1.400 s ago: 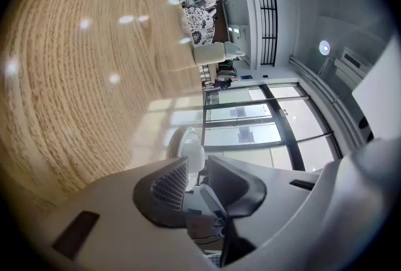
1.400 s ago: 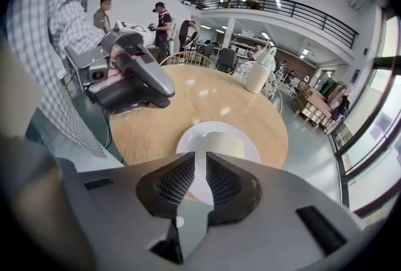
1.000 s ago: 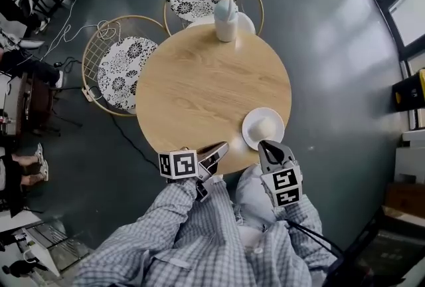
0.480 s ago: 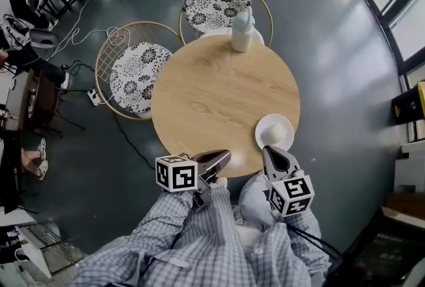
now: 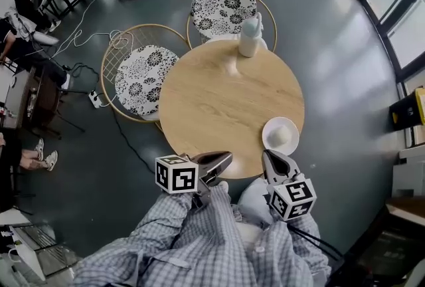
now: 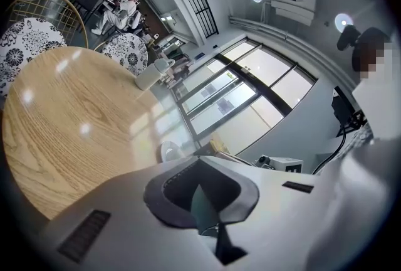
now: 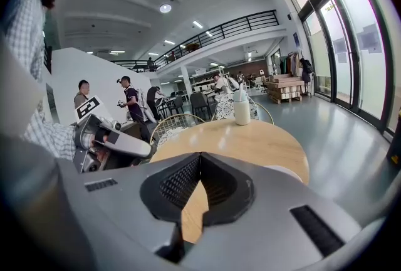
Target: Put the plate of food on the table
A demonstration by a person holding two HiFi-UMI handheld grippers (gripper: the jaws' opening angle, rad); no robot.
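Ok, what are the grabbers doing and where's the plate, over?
Left gripper and right gripper shut, empty. Plate of food on the table, near its edge. White bottle far across, out of the way.

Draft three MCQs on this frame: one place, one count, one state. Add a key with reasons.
1. Where is the plate of food?
A. on the table, near its edge
B. at the table's centre
C. off the table

2. How many chairs with patterned cushions stand at the table?
A. one
B. two
C. four

3. How is the left gripper?
A. shut on the plate
B. fingers wide apart
C. shut, empty

Key:
1 A: the plate sits on the wood by the rim, close to the right gripper.
2 B: two patterned seats show at the table's far side.
3 C: its fingers meet with nothing between them.
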